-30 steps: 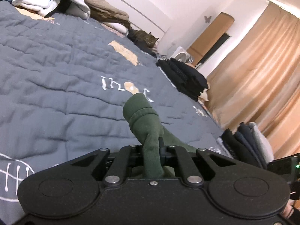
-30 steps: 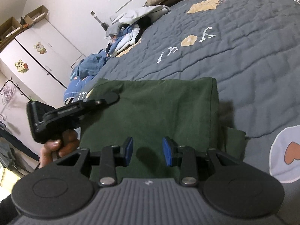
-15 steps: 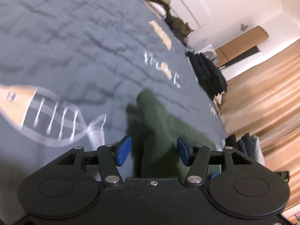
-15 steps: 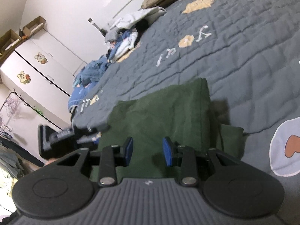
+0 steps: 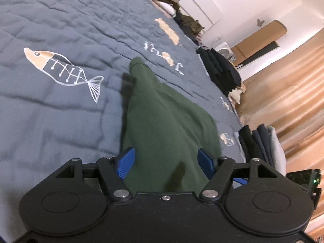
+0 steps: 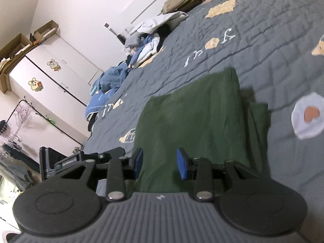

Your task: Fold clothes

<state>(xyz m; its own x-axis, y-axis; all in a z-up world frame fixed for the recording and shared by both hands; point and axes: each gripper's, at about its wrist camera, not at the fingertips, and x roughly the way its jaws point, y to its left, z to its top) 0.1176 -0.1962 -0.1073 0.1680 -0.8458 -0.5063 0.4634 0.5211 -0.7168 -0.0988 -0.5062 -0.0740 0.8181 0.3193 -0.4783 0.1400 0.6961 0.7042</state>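
Observation:
A dark green garment lies folded flat on the grey quilted bed; it also shows in the right wrist view. My left gripper is open and empty, hovering over the garment's near end. My right gripper is open and empty, above the garment's near edge. The left gripper also shows in the right wrist view, at the garment's left side.
Folded dark clothes are stacked at the bed's far right, and another folded stack stands near the right edge. A cat lies at the headboard. Unfolded clothes are heaped at the bed's far left. A white wardrobe stands beyond.
My left gripper has let go of the green garment's end, opened and pulled back. The garment now lies flat. My right gripper stayed open and backed off a little.

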